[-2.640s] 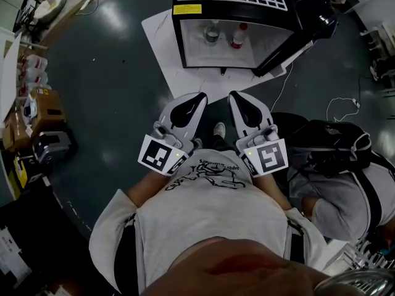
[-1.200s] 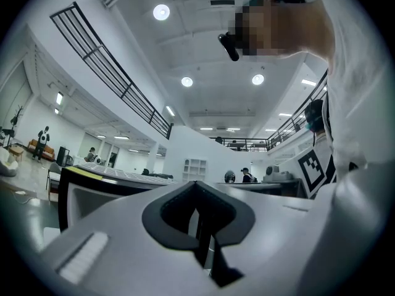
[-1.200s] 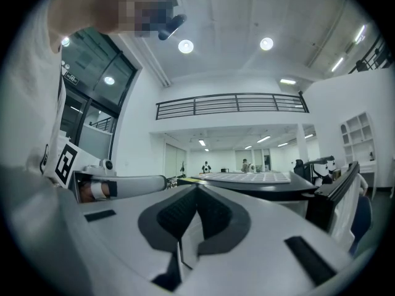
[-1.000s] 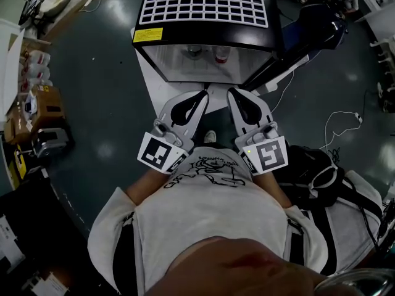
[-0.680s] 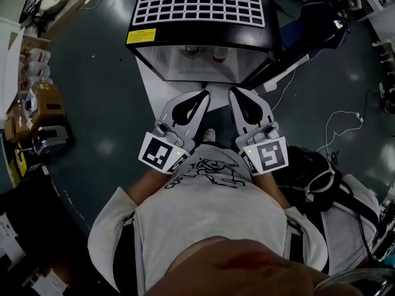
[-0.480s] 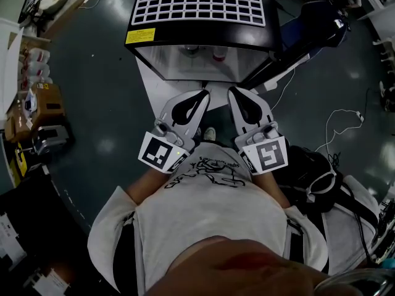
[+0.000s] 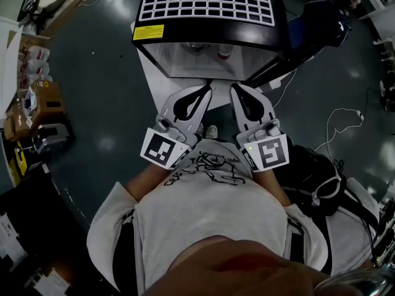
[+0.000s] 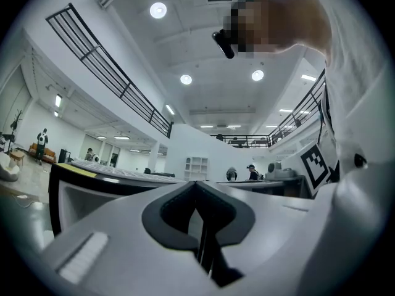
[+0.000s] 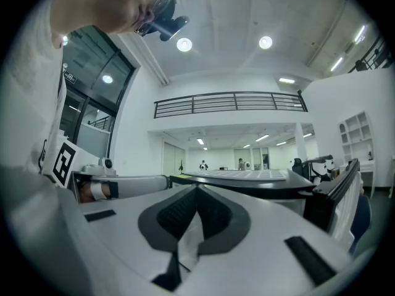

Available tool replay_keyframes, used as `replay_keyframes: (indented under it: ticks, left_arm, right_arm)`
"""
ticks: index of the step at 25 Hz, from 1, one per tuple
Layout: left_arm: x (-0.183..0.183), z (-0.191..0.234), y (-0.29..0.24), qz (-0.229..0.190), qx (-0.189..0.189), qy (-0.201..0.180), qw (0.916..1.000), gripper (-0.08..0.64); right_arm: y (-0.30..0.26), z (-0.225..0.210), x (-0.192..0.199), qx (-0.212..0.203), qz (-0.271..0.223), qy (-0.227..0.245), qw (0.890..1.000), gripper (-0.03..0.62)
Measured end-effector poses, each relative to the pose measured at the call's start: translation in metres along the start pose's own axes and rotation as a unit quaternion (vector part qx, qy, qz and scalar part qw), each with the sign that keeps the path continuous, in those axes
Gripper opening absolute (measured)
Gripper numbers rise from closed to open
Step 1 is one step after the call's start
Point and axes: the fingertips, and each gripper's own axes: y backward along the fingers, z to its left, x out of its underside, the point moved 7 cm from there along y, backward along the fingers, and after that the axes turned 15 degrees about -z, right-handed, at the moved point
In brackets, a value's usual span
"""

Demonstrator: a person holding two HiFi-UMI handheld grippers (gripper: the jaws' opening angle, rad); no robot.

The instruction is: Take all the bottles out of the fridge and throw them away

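- Head view shows my left tool [image 7: 205, 92] and right tool [image 7: 237, 89] held side by side in front of my chest, both pointing toward the fridge [image 7: 207, 5].
- Left gripper view: the jaws are pressed together with nothing between them.
- Right gripper view: these jaws are closed on themselves too, and this tool is also empty.
- Each tool carries its marker cube at the rear, close to my shirt; my shoe [image 7: 212, 131] shows on the floor between the two tools.
- Neither tool touches the fridge; its open front lies just beyond their tips.
- It is a small black fridge with a white grid on top and a yellow label at the front edge, standing on a white board [image 7: 152, 79] on the dark floor [image 7: 99, 60].
- Its door [image 7: 295, 42] is swung open to my right.
- Inside, on the pale interior floor, stands a red-capped bottle [image 7: 225, 50], and a second bottle [image 7: 196, 46] is just to its left; both are too small to describe further.
- A black bag [image 7: 308, 171] lies on the floor at my right, and a cardboard box [image 7: 46, 97] sits at my far left.
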Motion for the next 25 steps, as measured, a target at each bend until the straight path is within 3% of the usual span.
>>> replay_keyframes:
  ticks: [25]
  left_arm:
    - [0.014, 0.012, 0.026, 0.015, 0.001, -0.007, 0.9999, 0.018]
  right_arm:
    - [-0.003, 0.024, 0.024, -0.010, 0.021, 0.004, 1.000, 0.008]
